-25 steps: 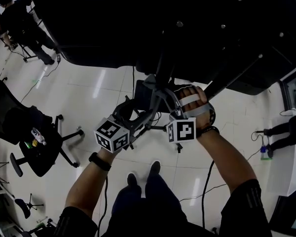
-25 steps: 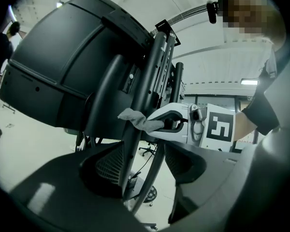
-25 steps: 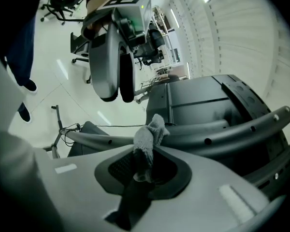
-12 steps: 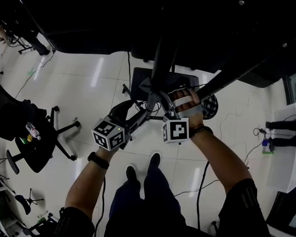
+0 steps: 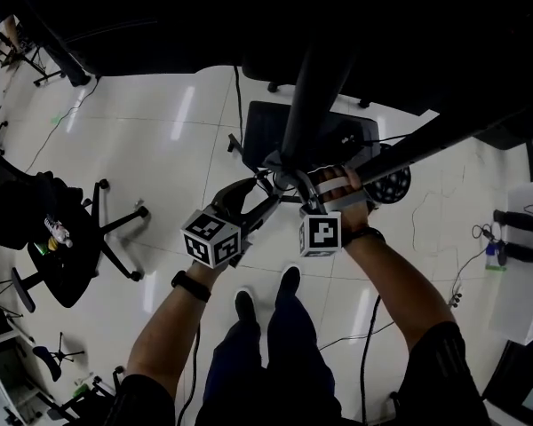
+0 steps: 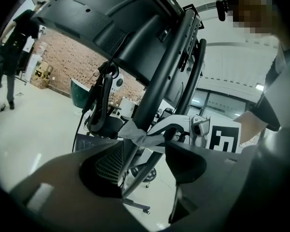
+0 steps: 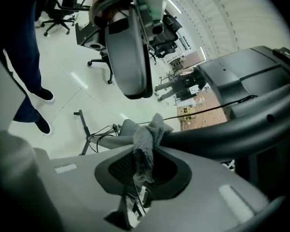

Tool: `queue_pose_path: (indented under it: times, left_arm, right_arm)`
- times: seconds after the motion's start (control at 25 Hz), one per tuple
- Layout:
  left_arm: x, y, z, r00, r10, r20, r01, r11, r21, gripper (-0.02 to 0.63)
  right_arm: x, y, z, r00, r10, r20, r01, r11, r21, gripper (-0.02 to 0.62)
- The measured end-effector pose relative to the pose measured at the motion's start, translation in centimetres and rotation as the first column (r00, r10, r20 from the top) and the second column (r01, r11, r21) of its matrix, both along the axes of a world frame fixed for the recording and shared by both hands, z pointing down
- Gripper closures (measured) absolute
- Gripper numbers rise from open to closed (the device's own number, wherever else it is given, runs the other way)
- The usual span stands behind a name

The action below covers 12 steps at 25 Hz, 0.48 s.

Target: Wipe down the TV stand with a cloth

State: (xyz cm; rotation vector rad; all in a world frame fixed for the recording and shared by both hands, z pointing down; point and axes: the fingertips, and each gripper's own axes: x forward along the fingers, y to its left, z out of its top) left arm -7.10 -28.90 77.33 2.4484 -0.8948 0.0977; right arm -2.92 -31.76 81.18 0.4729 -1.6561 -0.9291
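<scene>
Right tongs (image 7: 142, 172) pinch cloth (image 7: 146, 138) against TV stand post (image 7: 217, 134); left tongs (image 6: 146, 154) gape. Rubbing drag may pull cloth free.

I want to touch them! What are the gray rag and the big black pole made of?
The gray rag looks like soft terry fabric: fuzzy, nubby, bunched in folds. The black pole looks like matte-painted metal, perhaps hard plastic: smooth, rigid, faint sheen.

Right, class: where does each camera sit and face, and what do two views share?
Head view: on the person's head, facing steeply down; forearms, shoes show.
Left gripper view: on the left gripper, facing up the stand pole; open jaws show.
Right gripper view: on the right gripper, facing the cloth it clamps.
Both gripper views share the cloth.
</scene>
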Motion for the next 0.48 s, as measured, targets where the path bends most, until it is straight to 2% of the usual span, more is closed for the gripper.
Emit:
queue_pose_path:
  times: [0.28, 0.48]
  left_arm:
    - [0.3, 0.2, 6.0, 1.0, 0.005, 0.005, -0.005, 0.999, -0.053, 0.313]
    - [0.3, -0.3, 10.6, 1.0, 0.004, 0.025, -0.001, 0.996, -0.093, 0.313]
  right_arm:
    - [0.9, -0.4, 8.3, 0.997, 0.015, -0.078, -0.019, 0.998, -0.054, 0.534]
    - [1.4, -0.9, 13.4, 0.994, 0.046, -0.096, -0.057, 0.993, -0.108, 0.535]
